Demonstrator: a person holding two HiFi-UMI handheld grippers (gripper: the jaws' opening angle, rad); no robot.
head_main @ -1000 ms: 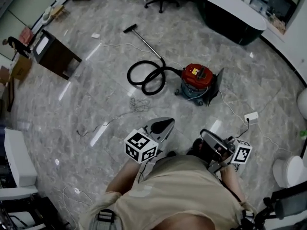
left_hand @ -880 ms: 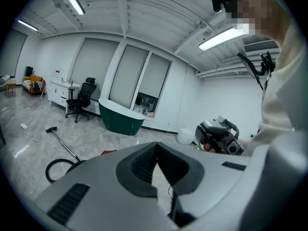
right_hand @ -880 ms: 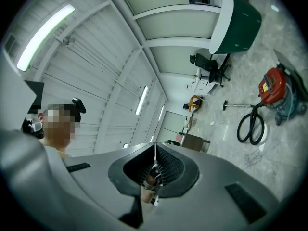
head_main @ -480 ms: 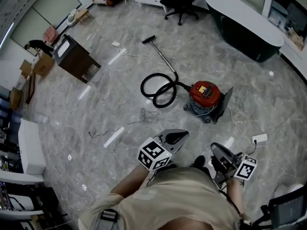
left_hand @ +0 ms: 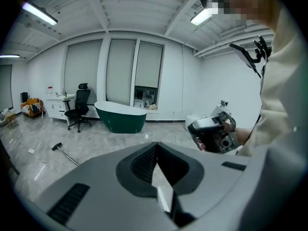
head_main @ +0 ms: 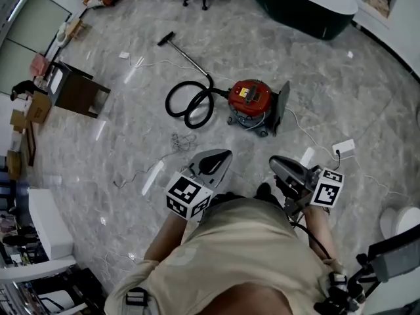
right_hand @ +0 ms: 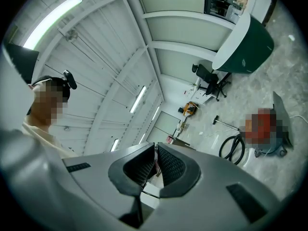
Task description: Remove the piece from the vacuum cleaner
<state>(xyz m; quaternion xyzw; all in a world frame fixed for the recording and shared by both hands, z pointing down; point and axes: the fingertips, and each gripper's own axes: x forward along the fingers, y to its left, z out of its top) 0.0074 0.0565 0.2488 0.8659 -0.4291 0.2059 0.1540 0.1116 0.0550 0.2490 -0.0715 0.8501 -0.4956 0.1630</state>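
Grey marbled floor (head_main: 341, 90) filled the head view, with a dark green bathtub (head_main: 298, 8) at its far edge. The red vacuum cleaner (head_main: 250, 99) stood on the floor well ahead of the person. A dark flat panel (head_main: 281, 107) was upright against its right side, and its black hose (head_main: 187, 104) looped to the left and ran to a wand (head_main: 187, 58) lying flat. Near the person's body, well apart from the cleaner, the left hand-held gripper (head_main: 220, 156) and the right hand-held gripper (head_main: 279, 161) each had jaws pressed together on nothing.
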